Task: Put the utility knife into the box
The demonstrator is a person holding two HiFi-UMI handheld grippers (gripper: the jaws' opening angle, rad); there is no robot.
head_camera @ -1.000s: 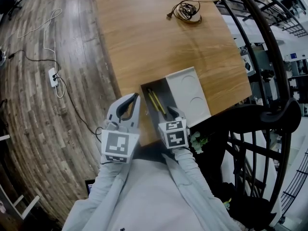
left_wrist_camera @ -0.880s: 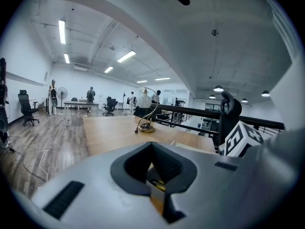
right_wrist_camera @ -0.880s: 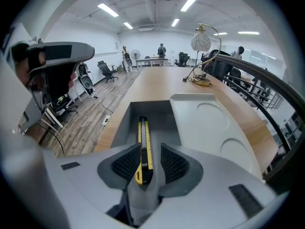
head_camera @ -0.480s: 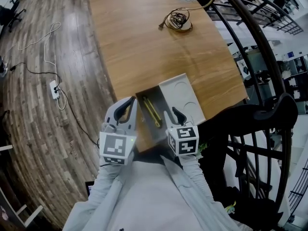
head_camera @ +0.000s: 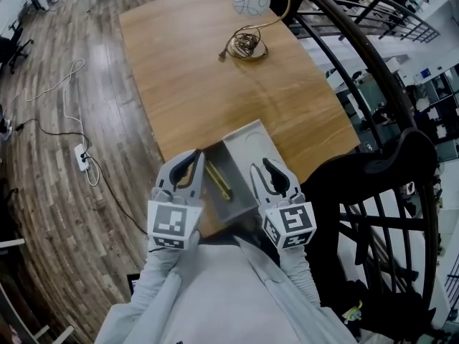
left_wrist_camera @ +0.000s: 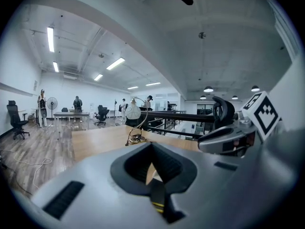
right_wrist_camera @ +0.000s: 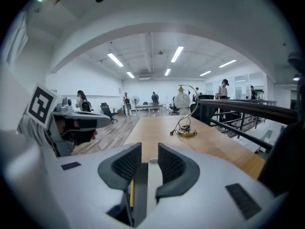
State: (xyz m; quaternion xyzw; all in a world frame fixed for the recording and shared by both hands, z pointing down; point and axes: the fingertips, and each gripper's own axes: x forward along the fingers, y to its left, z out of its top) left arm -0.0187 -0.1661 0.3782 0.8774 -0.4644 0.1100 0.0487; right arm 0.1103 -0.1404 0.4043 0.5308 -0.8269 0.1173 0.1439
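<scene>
Two hand-held grippers (head_camera: 198,156) (head_camera: 259,167) parallel, beside box (head_camera: 246,143).

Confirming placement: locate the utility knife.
Head view: the utility knife lies inside the box at the near edge of the table, between the left gripper and right gripper.

Left gripper (head_camera: 193,155), right gripper (head_camera: 261,168): light-grey shells, black ribbed pads (right_wrist_camera: 127,163). Each carries a white cube (head_camera: 173,224) with black square markers — sleeves (head_camera: 161,278) are pale grey.
</scene>
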